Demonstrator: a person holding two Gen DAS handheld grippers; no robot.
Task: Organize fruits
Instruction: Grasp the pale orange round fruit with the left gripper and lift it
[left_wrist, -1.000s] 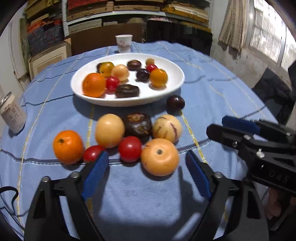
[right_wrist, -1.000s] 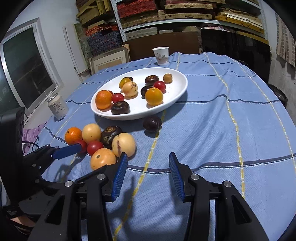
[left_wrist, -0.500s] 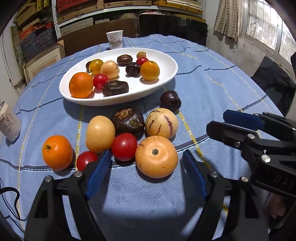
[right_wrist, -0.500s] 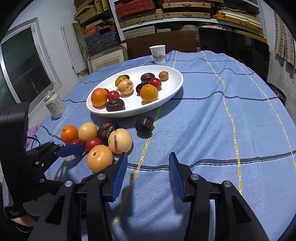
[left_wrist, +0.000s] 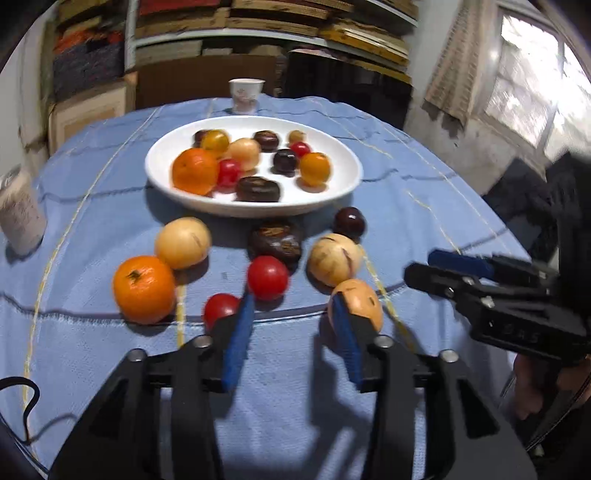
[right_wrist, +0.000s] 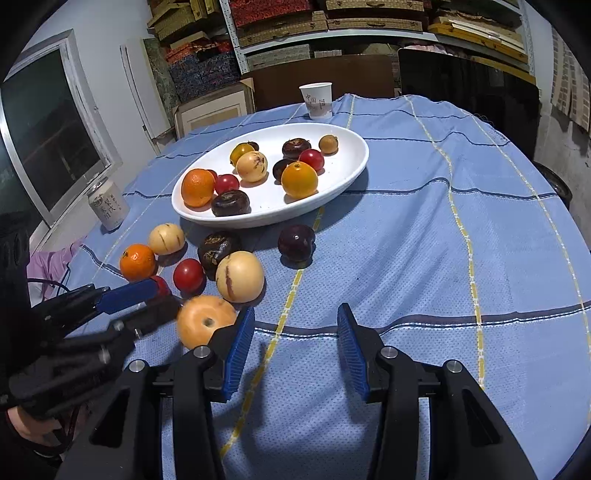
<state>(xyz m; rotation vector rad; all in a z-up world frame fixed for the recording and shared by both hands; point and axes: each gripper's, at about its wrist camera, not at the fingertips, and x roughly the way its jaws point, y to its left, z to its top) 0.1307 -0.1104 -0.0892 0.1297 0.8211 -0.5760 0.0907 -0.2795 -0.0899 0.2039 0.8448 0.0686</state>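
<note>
Several loose fruits lie on the blue cloth in front of the white plate (left_wrist: 255, 212), which holds several more. My left gripper (left_wrist: 291, 301) is closing, with only bare cloth between its pads. The peach-coloured round fruit (left_wrist: 360, 302) sits just outside its right finger, touching it. A red tomato (left_wrist: 267, 277) lies just beyond the left fingertip, with a smaller tomato (left_wrist: 219, 308) left of it. In the right wrist view the same fruit (right_wrist: 205, 321) lies off the tip of the left gripper (right_wrist: 164, 297). My right gripper (right_wrist: 295, 310) hovers open over bare cloth.
A mandarin (left_wrist: 144, 290), pale yellow fruit (left_wrist: 183, 243), dark brown fruit (left_wrist: 275, 240), striped pale fruit (left_wrist: 334, 258) and dark plum (left_wrist: 349, 221) lie before the plate. A paper cup (left_wrist: 245, 94) stands behind it, a can (left_wrist: 18, 218) at the left edge.
The left jaws have narrowed a lot. The peach-coloured fruit, between the pads before, now lies outside the right finger. The right gripper has not moved.
</note>
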